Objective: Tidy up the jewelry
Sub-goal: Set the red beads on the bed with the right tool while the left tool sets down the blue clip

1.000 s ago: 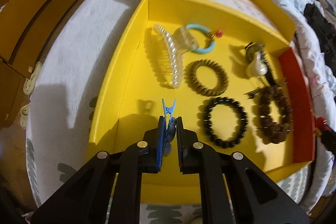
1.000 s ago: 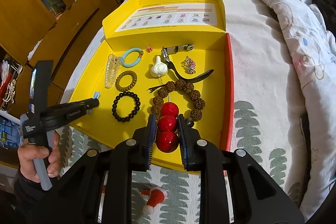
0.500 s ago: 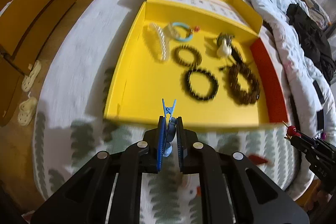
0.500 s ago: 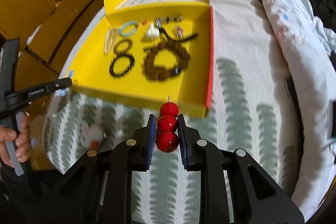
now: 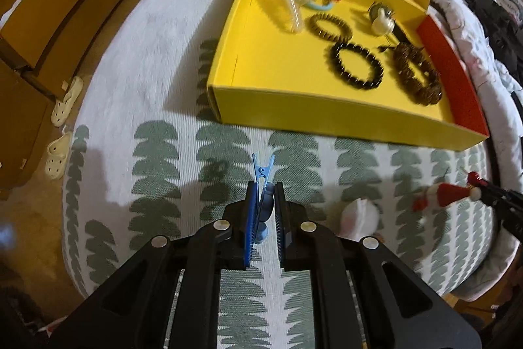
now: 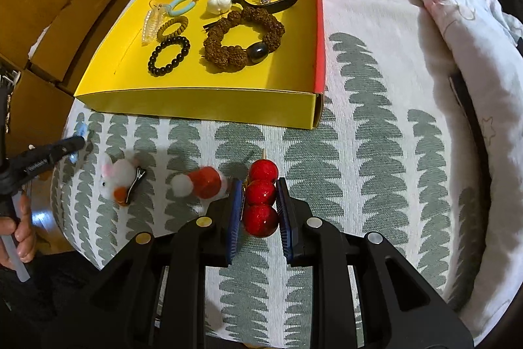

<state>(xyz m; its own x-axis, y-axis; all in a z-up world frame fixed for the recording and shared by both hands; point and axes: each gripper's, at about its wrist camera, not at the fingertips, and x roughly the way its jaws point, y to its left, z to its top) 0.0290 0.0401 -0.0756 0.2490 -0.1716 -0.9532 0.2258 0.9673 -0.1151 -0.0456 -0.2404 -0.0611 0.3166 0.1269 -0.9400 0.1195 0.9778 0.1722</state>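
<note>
Both your hands pulled back from yellow tray (image 5: 327,112), now ahead of fingers. Left gripper (image 5: 264,188) clamps blue clip (image 5: 261,172); right gripper (image 6: 260,195) clamps red bead hairpin (image 6: 261,195). Light, stiff, glossy beads slippery: hold middle bead.

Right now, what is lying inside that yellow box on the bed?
Inside the yellow box: a black bead bracelet, a knobbly brown bracelet, a coiled hair tie, a clear pearl claw clip, a blue ring and a white gourd charm. The small pieces at the back are too small to tell.
</note>
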